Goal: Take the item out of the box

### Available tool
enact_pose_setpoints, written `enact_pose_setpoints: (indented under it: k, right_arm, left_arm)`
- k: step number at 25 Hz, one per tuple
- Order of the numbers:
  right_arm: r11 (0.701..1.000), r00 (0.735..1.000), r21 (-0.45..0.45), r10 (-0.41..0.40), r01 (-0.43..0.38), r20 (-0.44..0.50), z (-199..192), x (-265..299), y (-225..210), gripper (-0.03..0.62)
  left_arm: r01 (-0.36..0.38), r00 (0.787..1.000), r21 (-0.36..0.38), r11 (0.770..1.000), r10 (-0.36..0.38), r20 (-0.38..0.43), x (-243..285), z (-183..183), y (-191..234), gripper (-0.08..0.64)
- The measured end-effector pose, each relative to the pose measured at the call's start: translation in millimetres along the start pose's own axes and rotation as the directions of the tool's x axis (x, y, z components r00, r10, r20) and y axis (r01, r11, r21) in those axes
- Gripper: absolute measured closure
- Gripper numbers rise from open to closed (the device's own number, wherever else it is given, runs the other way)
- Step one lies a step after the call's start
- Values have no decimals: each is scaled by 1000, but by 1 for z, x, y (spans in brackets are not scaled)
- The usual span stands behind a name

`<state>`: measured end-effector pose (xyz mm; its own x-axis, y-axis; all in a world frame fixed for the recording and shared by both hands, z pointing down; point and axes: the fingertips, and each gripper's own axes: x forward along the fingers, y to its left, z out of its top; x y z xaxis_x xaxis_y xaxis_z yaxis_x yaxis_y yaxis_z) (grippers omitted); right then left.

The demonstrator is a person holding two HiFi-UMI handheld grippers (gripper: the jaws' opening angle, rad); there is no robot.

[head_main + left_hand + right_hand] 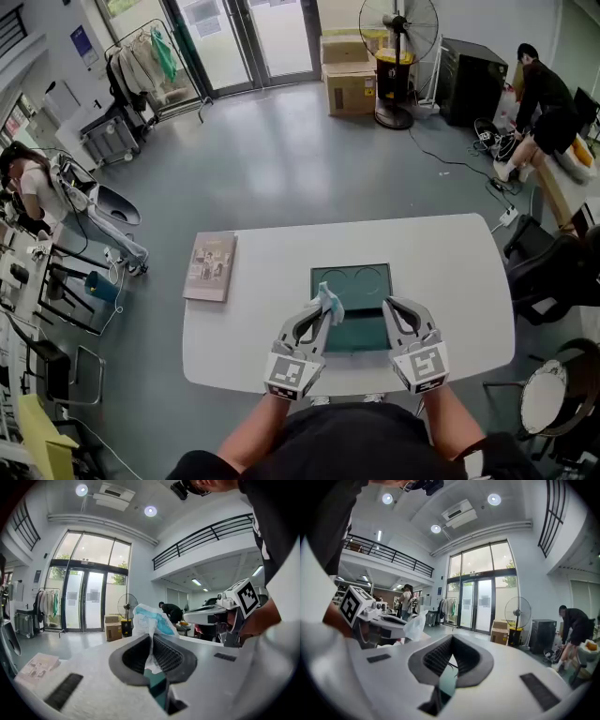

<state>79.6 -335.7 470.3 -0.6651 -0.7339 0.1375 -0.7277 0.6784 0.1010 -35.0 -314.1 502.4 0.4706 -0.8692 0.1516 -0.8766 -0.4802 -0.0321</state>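
Note:
An open teal box (352,277) lies on the white table (262,246) in front of me. Just over the box's left part, my left gripper (320,313) is shut on a crumpled white and light-blue packet (328,301). In the left gripper view the packet (149,618) sticks up from between the pressed jaws of that gripper (151,638). My right gripper (393,308) is at the box's right wall. Its jaws (452,642) are shut, with teal showing below them. Whether they pinch the wall is unclear.
A brown book (210,266) lies at the table's left end. Dark chairs (553,272) stand off the right end, and a rack with equipment (56,281) is on the left. Far off are a floor fan (397,56), cartons (349,75) and a bent-over person (544,103).

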Motion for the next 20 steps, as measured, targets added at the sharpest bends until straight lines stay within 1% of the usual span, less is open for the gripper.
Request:
enact_pose_setpoints:
  k: [5,7,12,18,20]
  right_arm:
    - [1000,1000,-9,0,0,21,7,-1,4,586]
    - [1000,1000,-8,-1,1,23,8,-2,4,586]
    - [998,999,-40,-43,42,-9,9,-5,1,589]
    - [999,999,-9,-52,52,11,17,-7,3,588]
    - [998,998,-3,-55,55,22,17,-7,1,588]
  left_arm:
    - [-47,998,-50,998,48,37,-9,7,15,525]
    - [-51,997,-61,997,54,50,-11,10,18,525]
    - [-43,997,-59,997,47,62,-13,17,16,525]
    - [-55,997,-70,996,59,56,-15,25,13,523]
    - [-43,997,-61,997,47,60,-14,21,11,523]
